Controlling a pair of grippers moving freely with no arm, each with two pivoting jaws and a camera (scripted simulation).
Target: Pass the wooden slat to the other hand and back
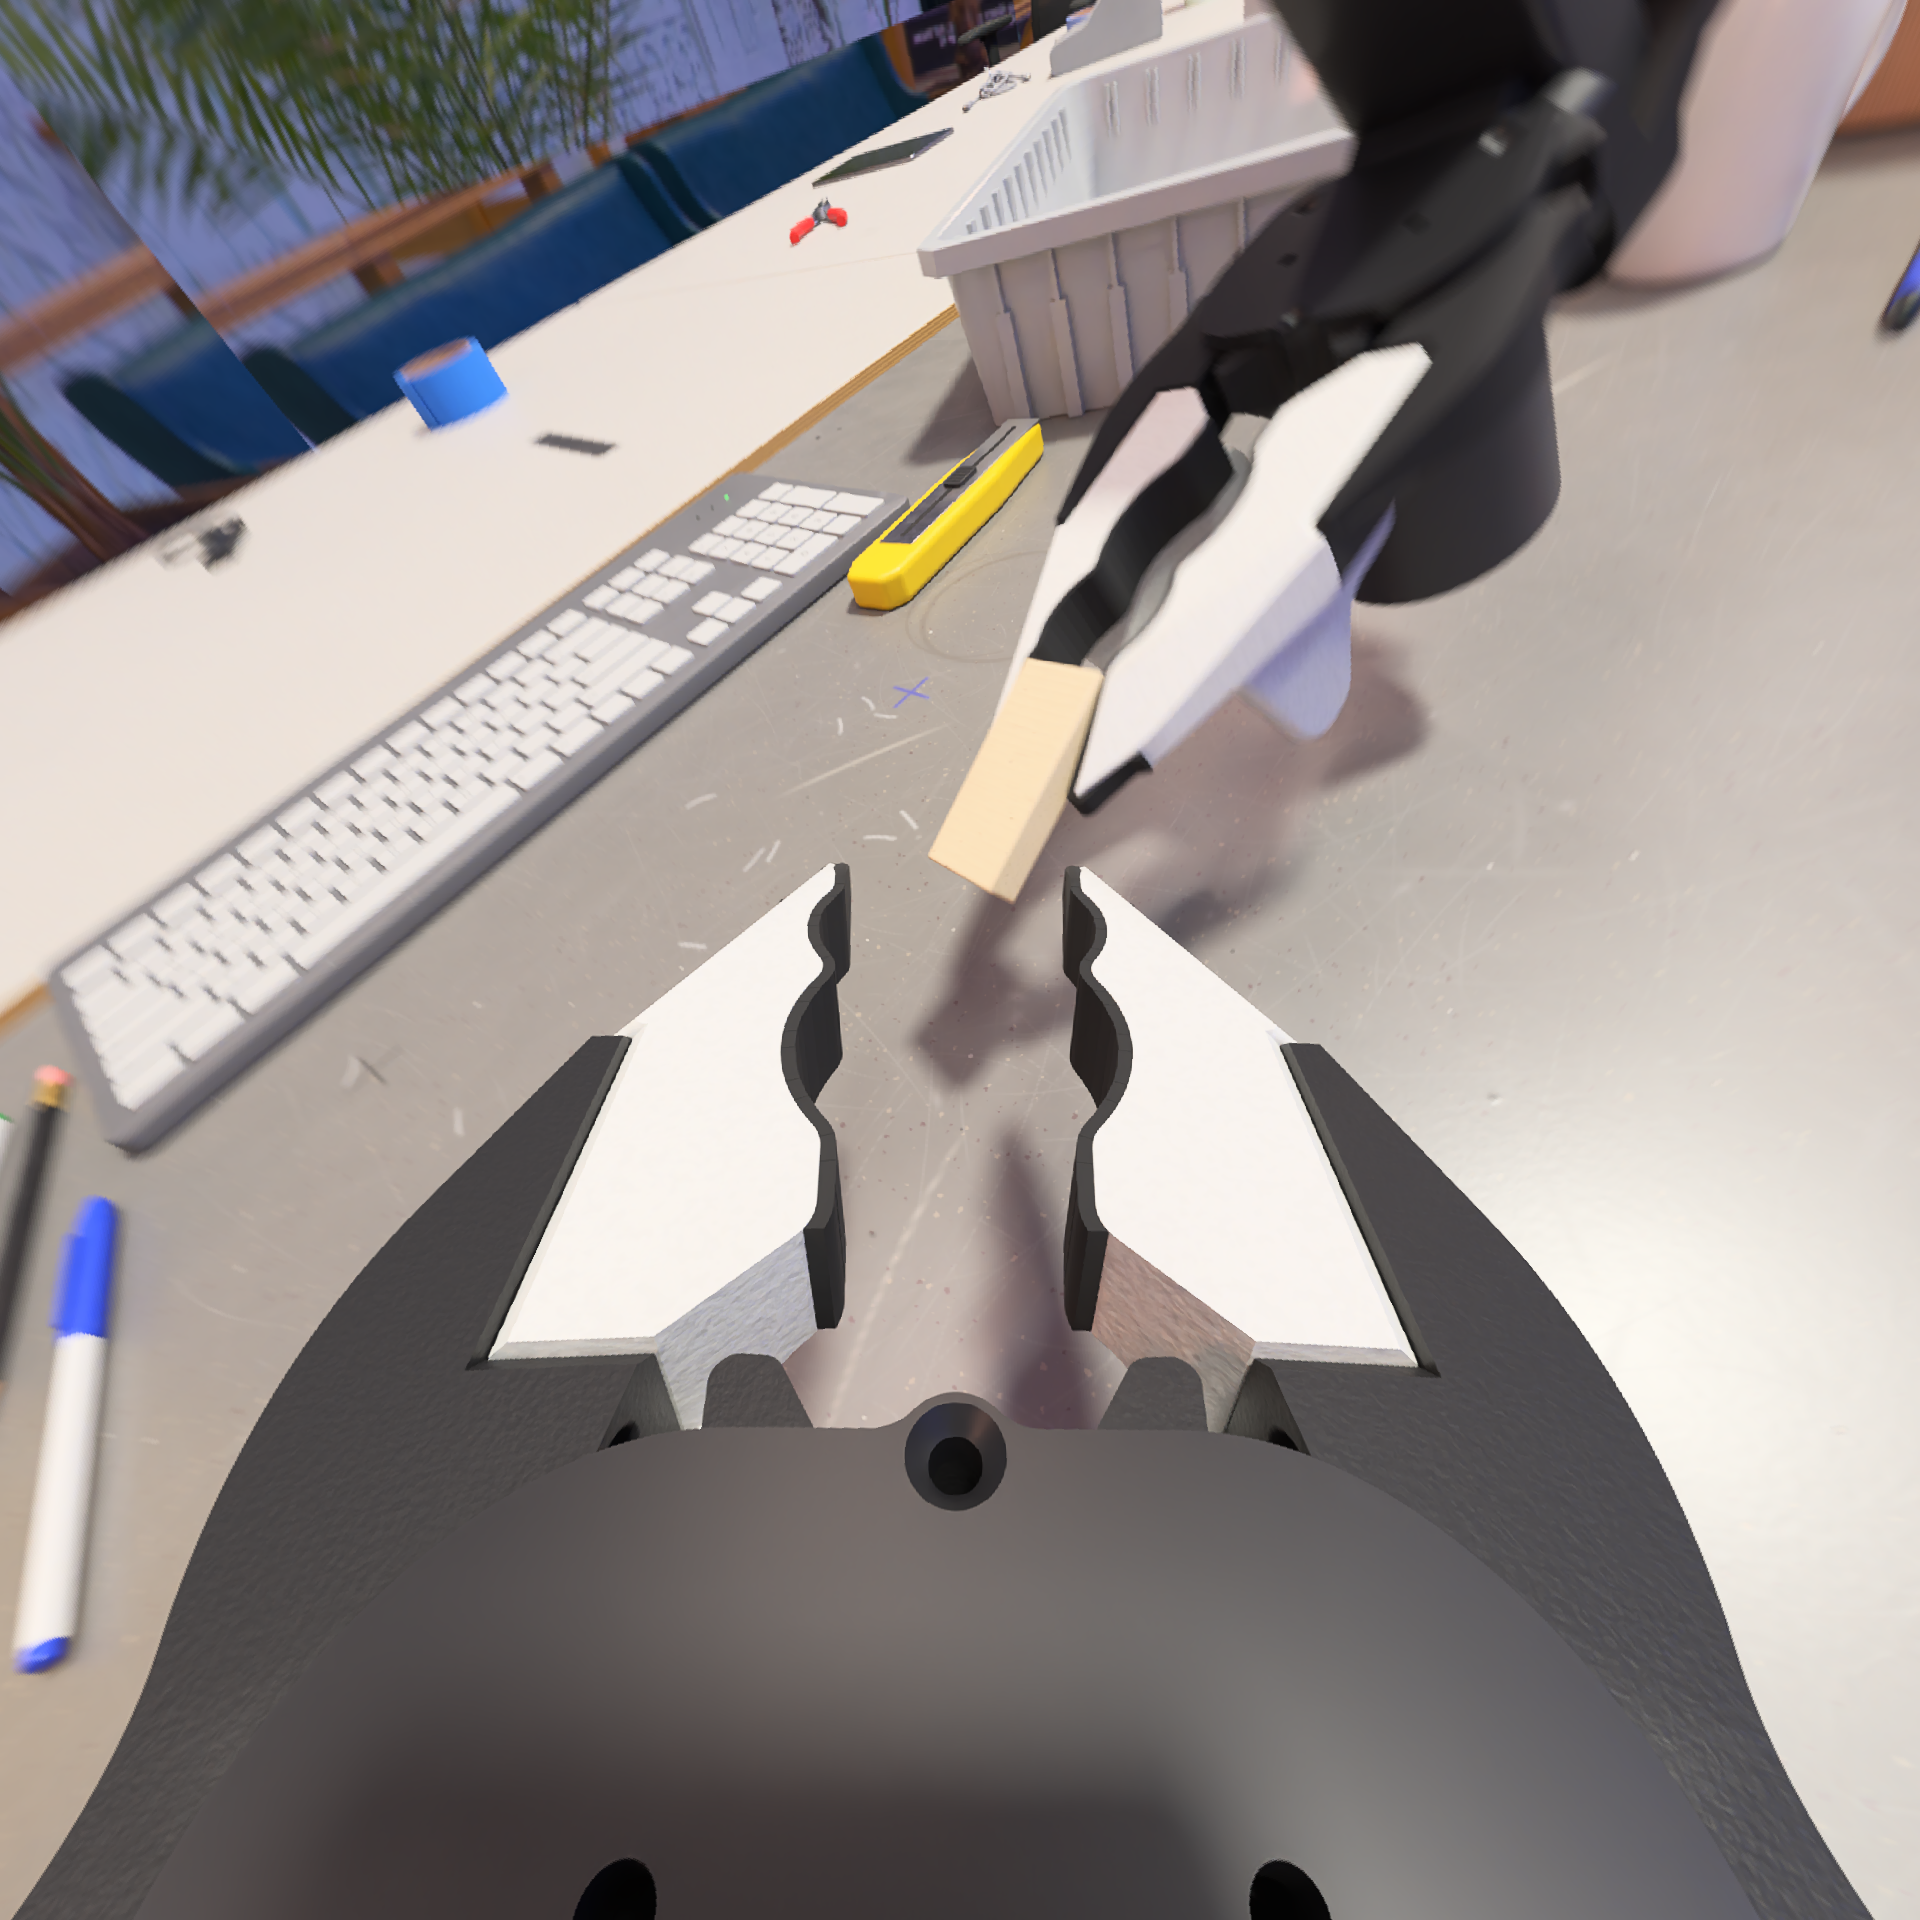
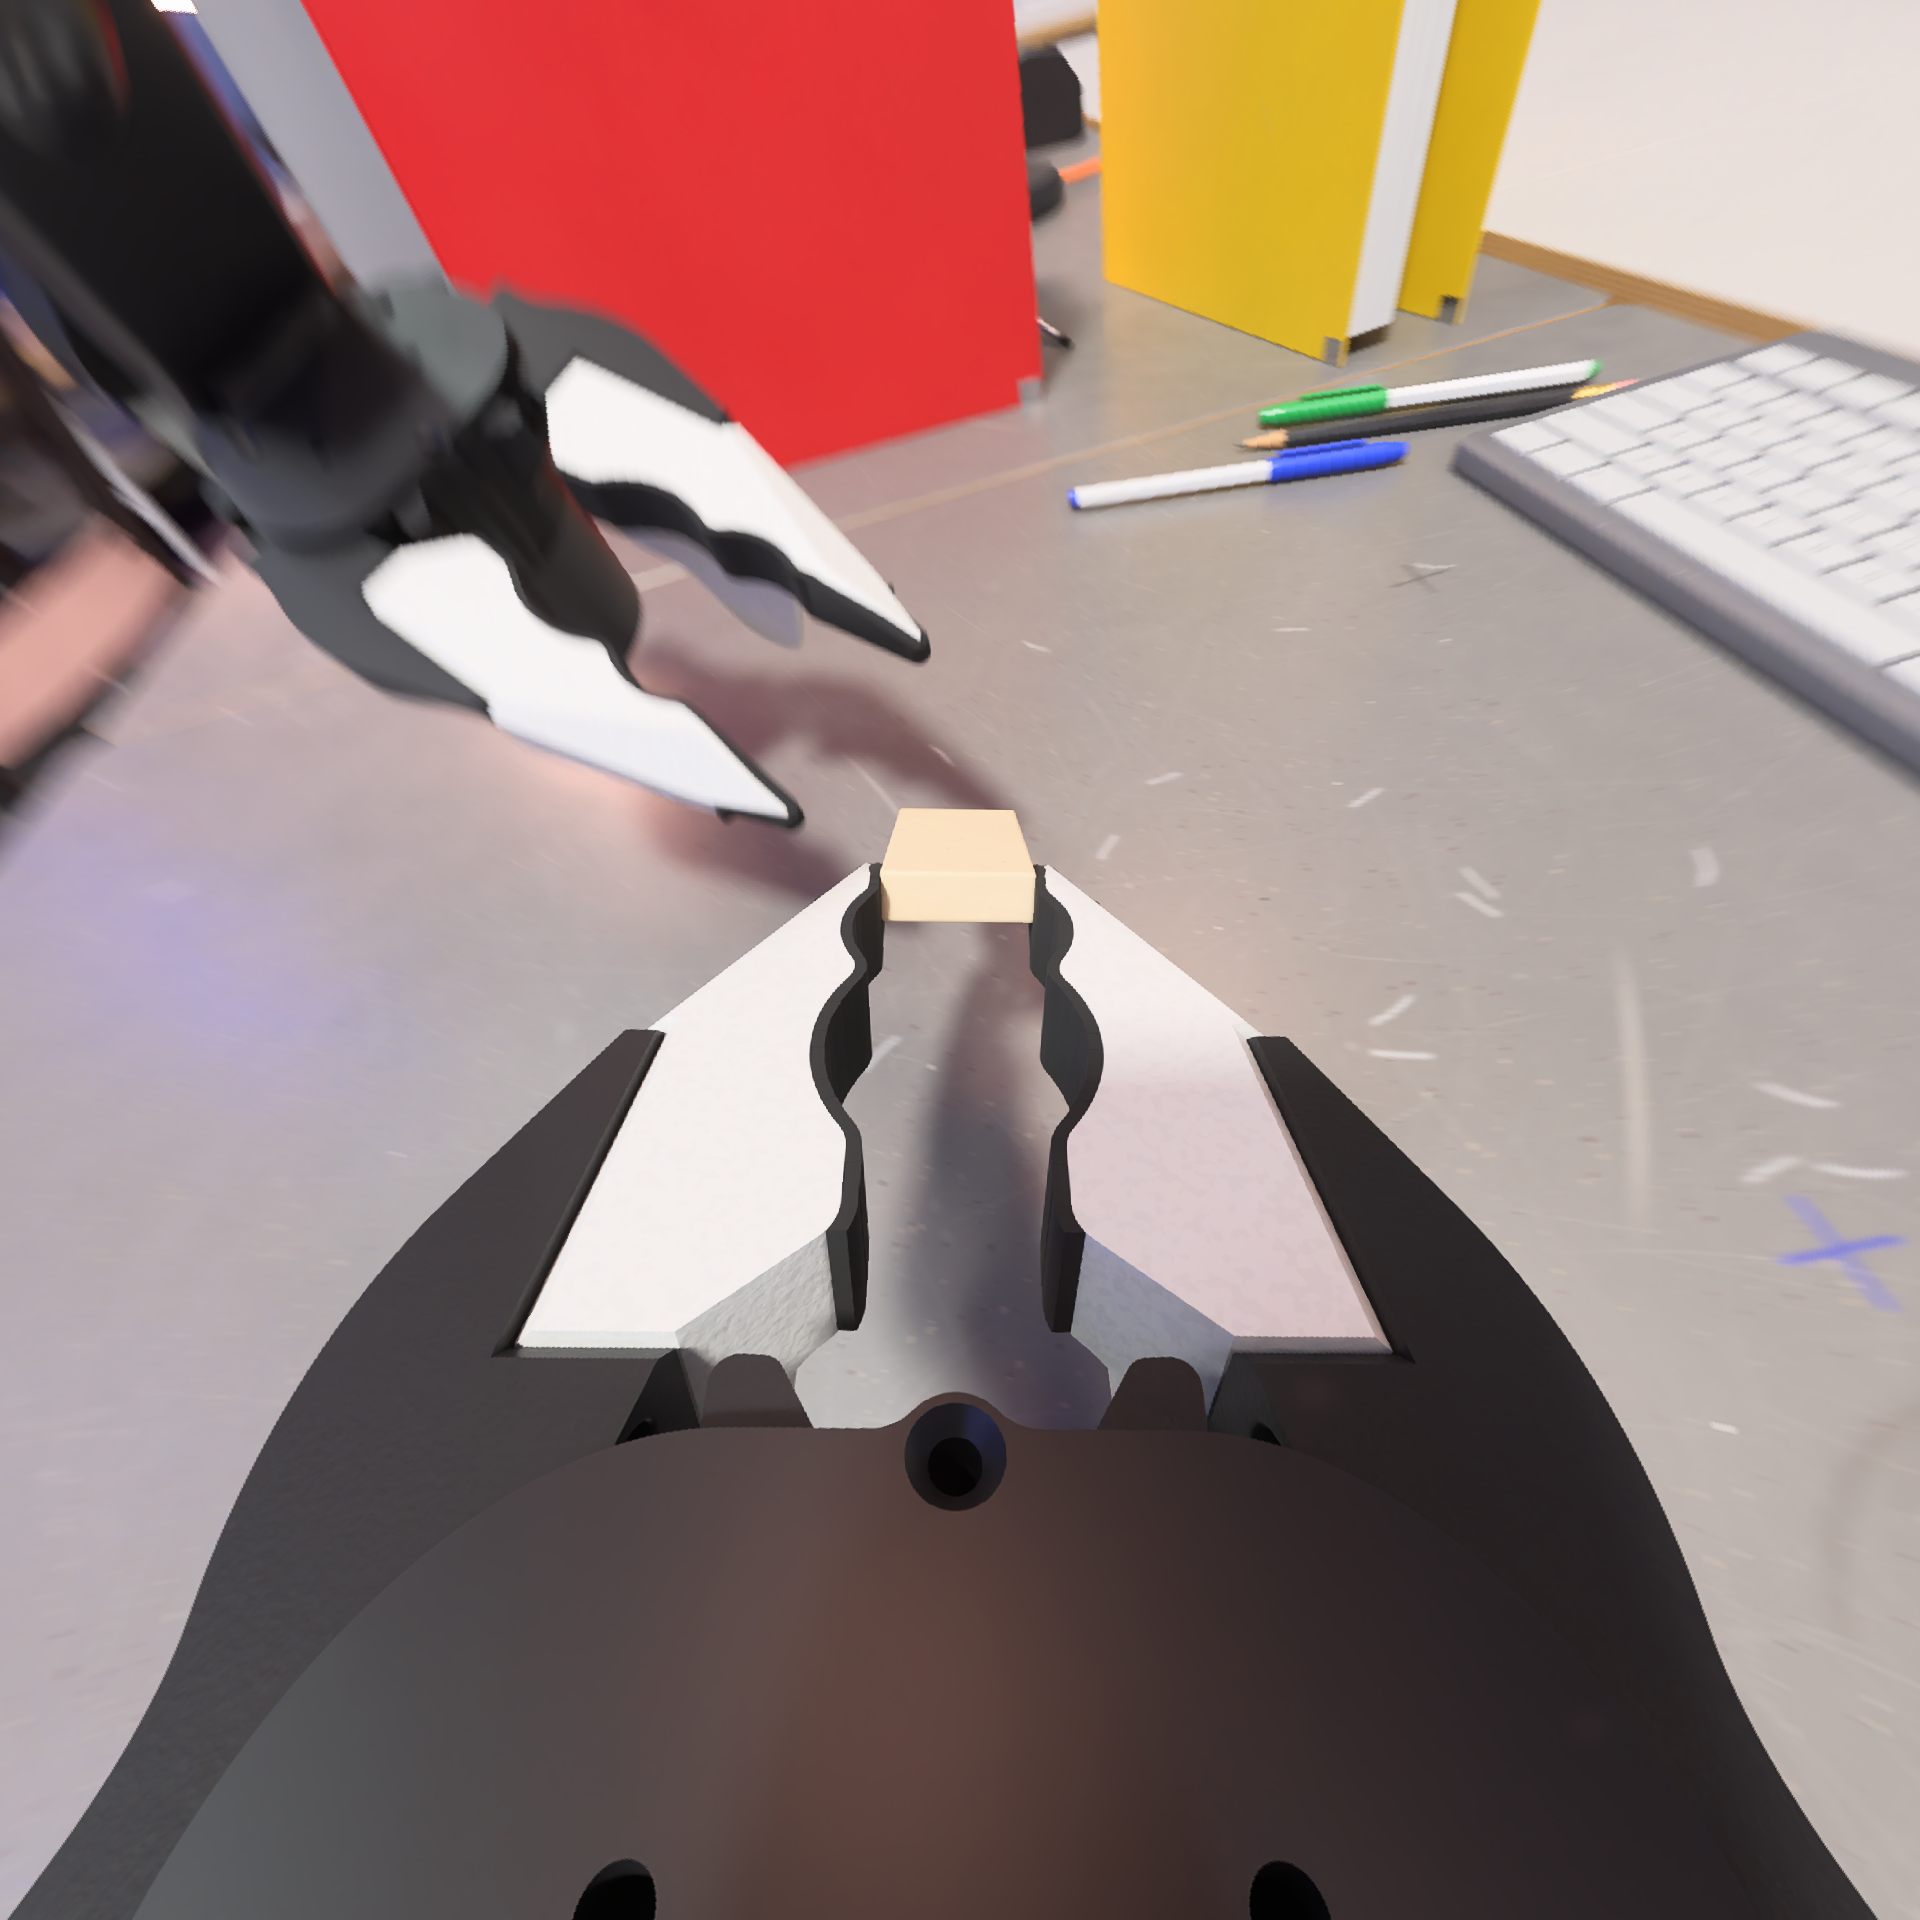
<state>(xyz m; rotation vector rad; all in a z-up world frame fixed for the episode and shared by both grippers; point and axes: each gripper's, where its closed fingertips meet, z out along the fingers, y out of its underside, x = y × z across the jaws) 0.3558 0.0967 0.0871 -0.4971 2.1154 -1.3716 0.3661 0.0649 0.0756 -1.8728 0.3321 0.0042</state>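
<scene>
The pale wooden slat (image 1: 1013,779) hangs tilted above the grey desk, one end clamped in my right gripper (image 1: 1081,727). In the right wrist view the slat (image 2: 956,878) sits end-on between my right gripper's (image 2: 956,883) fingertips, which are shut on it. My left gripper (image 1: 956,883) is open and empty, its tips just short of the slat's lower end. It also shows in the right wrist view (image 2: 857,727), open, to the left of the slat and apart from it.
A grey keyboard (image 1: 468,748), yellow utility knife (image 1: 945,520), white basket (image 1: 1122,239) and blue tape roll (image 1: 452,379) lie beyond. A blue marker (image 1: 68,1423) lies at the left. Red (image 2: 707,208) and yellow (image 2: 1278,156) upright folders and pens (image 2: 1236,473) stand behind.
</scene>
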